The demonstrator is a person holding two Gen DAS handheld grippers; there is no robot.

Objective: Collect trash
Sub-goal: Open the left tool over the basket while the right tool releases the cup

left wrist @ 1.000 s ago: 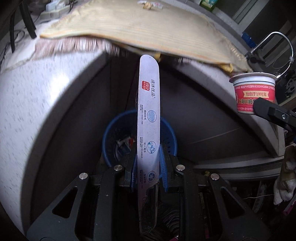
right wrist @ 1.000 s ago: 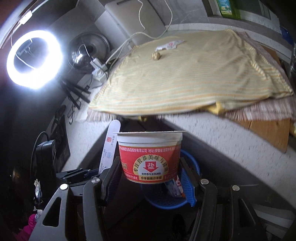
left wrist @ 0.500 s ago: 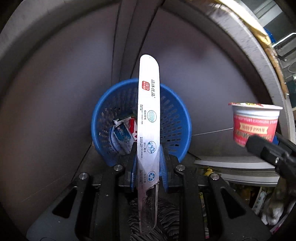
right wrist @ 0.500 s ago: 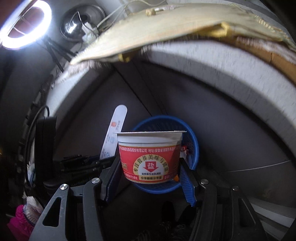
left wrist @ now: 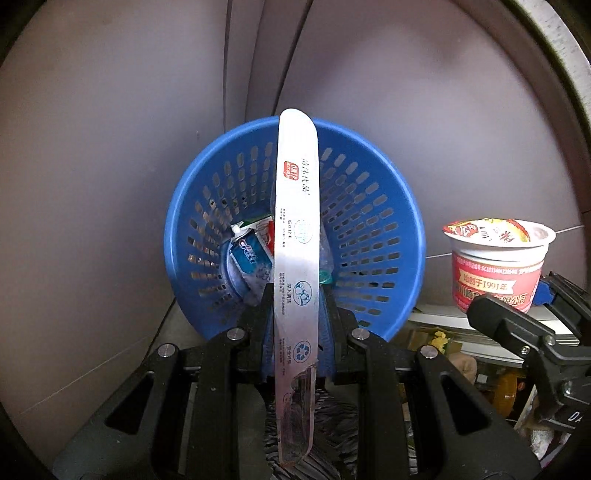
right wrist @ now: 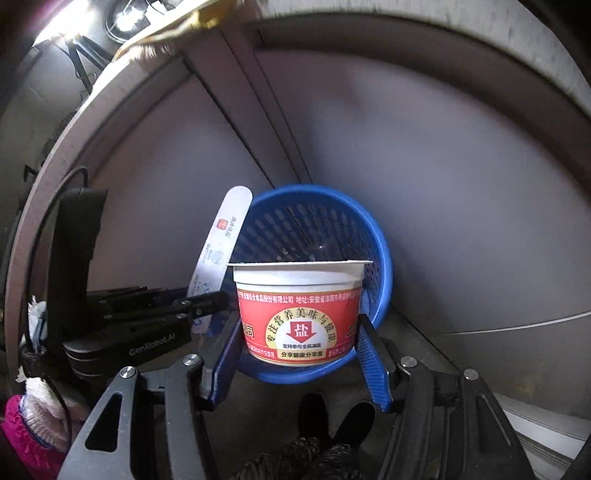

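Note:
My left gripper [left wrist: 297, 314] is shut on a long white toothbrush packet [left wrist: 297, 206], held upright over the blue perforated waste basket [left wrist: 384, 221]. A toothpaste tube [left wrist: 249, 254] lies inside the basket. My right gripper [right wrist: 301, 350] is shut on a red and white cup [right wrist: 299, 310], held in front of the basket [right wrist: 376, 240]. The cup also shows at the right of the left wrist view [left wrist: 498, 262]. The packet and left gripper show at the left of the right wrist view [right wrist: 221, 240].
The basket stands on the floor against a grey cabinet front [left wrist: 110, 147]. A white countertop edge with yellow cloth [right wrist: 184, 26] is above. Clutter lies on the floor at the right [left wrist: 461, 350].
Both grippers have dropped from table height and tilted down toward the basket, which now looks larger and nearer. Each still holds its item.

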